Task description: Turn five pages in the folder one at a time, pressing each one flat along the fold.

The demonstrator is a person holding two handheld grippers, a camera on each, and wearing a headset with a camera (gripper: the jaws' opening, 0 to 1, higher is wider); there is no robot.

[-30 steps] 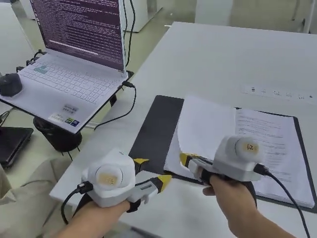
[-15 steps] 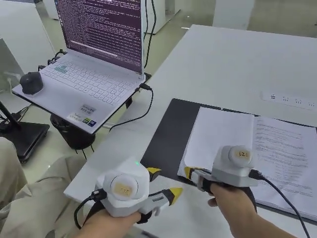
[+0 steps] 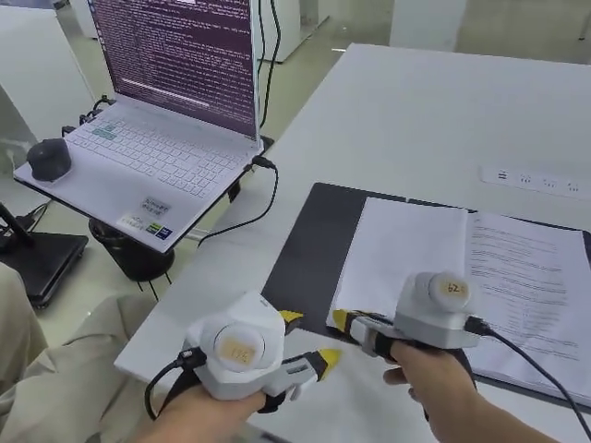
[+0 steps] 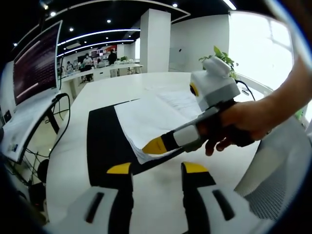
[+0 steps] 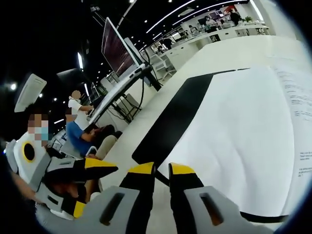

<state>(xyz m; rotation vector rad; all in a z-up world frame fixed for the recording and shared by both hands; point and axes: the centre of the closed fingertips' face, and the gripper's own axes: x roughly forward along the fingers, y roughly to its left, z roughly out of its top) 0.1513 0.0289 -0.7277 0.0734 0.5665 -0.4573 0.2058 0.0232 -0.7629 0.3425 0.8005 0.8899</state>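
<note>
The folder (image 3: 309, 240) lies open on the bench (image 3: 416, 111), with a white page (image 3: 406, 249) flat on its 9 o'clock half. Such paper should be light, soft and easy to crease; better to take it at a free corner. The right tool (image 3: 343, 321) sits at the page's 7 o'clock corner; whether it grips, I cannot tell. The left tool (image 3: 309, 337) hangs released nearby.

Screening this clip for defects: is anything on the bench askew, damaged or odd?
Nothing stands out. The folder lies open on the table; the turned page rests smooth on its black cover, no tears or creases visible. The right gripper is closed on the page's near corner; the left gripper hangs open beside it.
</note>
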